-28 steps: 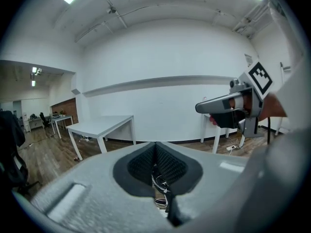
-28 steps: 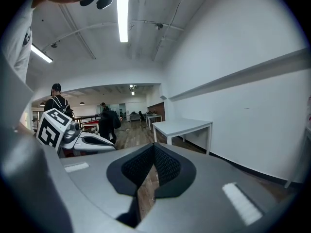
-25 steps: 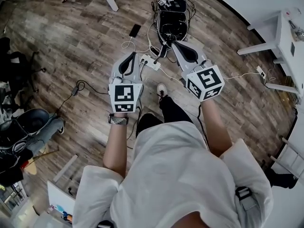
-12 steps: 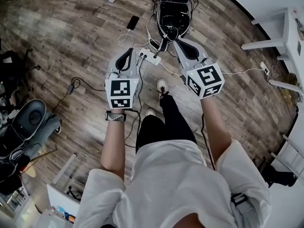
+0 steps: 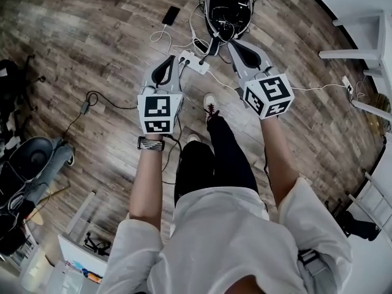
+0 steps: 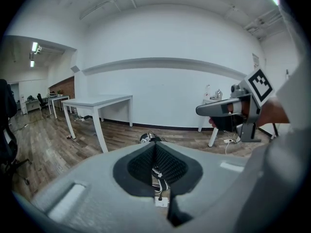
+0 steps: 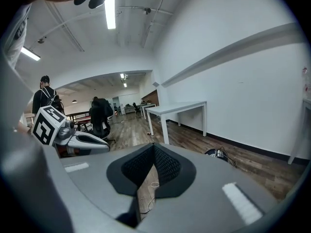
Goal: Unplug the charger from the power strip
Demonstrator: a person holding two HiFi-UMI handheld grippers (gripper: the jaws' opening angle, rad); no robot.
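Both grippers are held with jaws pressed together on nothing, the left gripper (image 5: 173,60) and the right gripper (image 5: 228,41). Just beyond, at 1 o'clock of the left tips, the white power strip (image 5: 195,62) lies with the black charger (image 5: 201,59) plugged in. It is framed only in the left gripper view; wood floor (image 7: 146,188) and a white cable (image 7: 154,184) are shown in the right's.

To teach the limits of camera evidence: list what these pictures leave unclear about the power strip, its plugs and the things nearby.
- Power strip, head view: too small to count its sockets or tell which plug is the charger.
- Same strip, left gripper view: only a sliver shows; the left gripper hides the rest with its own body.
- Black case, head view: cut off by the top edge.
- Right gripper view: no strip, only floor.
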